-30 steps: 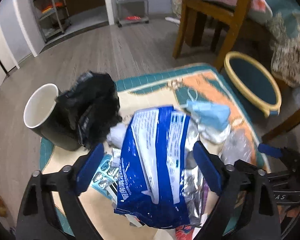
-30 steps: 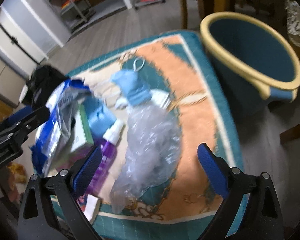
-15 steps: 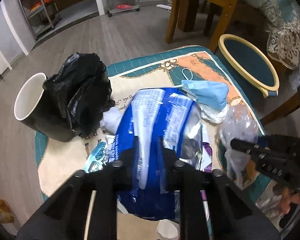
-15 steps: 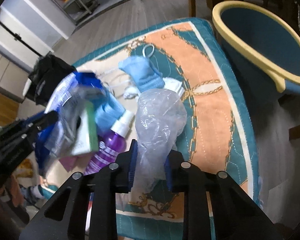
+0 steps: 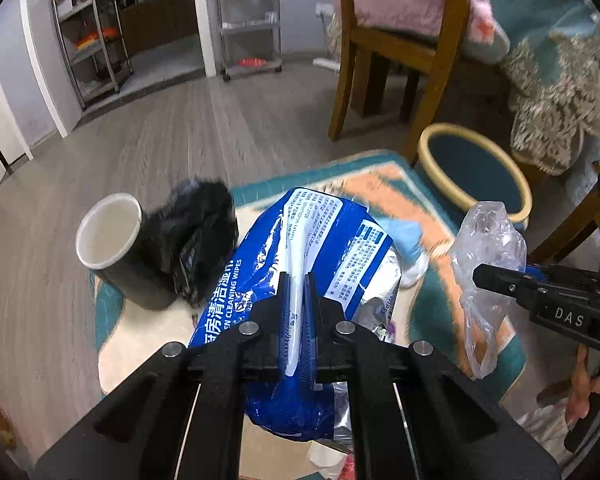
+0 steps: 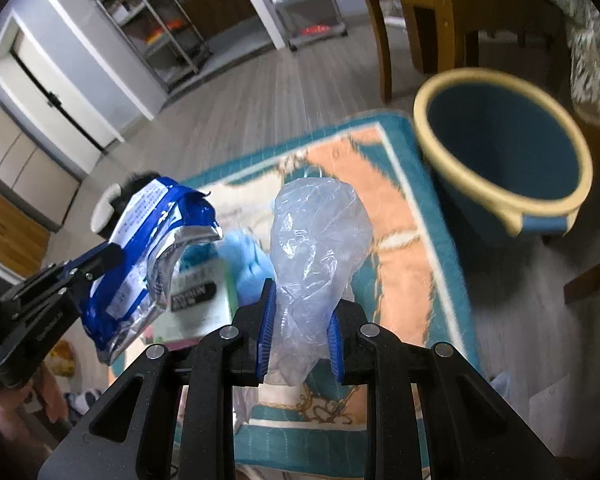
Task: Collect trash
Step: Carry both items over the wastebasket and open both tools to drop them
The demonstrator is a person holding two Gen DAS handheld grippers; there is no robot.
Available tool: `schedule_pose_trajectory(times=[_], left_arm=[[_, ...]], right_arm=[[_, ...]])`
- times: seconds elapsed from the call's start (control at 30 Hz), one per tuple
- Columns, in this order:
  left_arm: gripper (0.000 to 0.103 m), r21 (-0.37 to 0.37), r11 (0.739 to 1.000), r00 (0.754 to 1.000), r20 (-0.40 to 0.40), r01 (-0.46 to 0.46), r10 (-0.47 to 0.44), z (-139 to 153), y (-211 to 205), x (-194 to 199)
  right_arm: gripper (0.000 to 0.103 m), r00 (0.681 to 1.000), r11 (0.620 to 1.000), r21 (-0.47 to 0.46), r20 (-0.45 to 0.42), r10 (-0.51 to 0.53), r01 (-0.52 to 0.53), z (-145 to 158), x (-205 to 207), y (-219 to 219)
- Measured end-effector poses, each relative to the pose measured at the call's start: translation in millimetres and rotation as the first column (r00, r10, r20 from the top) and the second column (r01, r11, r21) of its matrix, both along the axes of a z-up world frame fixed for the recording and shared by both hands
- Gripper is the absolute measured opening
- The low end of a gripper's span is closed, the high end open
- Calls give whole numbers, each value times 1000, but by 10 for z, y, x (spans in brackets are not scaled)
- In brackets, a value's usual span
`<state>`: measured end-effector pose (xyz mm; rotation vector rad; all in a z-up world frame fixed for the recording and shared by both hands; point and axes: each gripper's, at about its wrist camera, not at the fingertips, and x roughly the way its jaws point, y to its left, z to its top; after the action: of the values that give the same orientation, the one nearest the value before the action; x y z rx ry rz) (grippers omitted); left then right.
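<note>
My left gripper (image 5: 296,284) is shut on the blue and silver cleaning-wipes packet (image 5: 320,240), which hangs above the patterned mat (image 5: 432,216). My right gripper (image 6: 300,312) is shut on a crumpled clear plastic bag (image 6: 316,232), also held off the mat. In the right wrist view the wipes packet (image 6: 156,232) and the left gripper (image 6: 100,260) are at the left. The blue bin with a yellow rim (image 6: 500,140) stands open at the right, past the mat's edge. In the left wrist view the bin (image 5: 476,164) is at the upper right, behind the clear bag (image 5: 488,248).
A black mug (image 5: 112,248) and a crumpled black bag (image 5: 200,232) sit at the mat's left. A blue face mask (image 6: 248,256) and a green and white box (image 6: 204,300) lie on the mat. A wooden chair (image 5: 380,60) stands behind the bin.
Both grippers went from wide open to shut, the left on the wipes packet, the right on the clear bag. Both then rose, lifting the items off the mat.
</note>
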<state>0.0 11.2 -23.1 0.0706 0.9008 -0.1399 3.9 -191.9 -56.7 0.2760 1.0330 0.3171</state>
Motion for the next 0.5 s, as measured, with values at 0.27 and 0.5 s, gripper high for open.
schedule_pose_trajectory(times=[0.27, 0.5], left_arm=[[6, -48, 998, 989, 146, 31, -24, 453, -186, 7], [6, -72, 989, 974, 197, 130, -113, 634, -728, 325]], right_arm=[[25, 983, 998, 29, 170, -66, 62, 657, 146, -421], [25, 946, 987, -2, 286, -151, 158, 960, 456, -1073]])
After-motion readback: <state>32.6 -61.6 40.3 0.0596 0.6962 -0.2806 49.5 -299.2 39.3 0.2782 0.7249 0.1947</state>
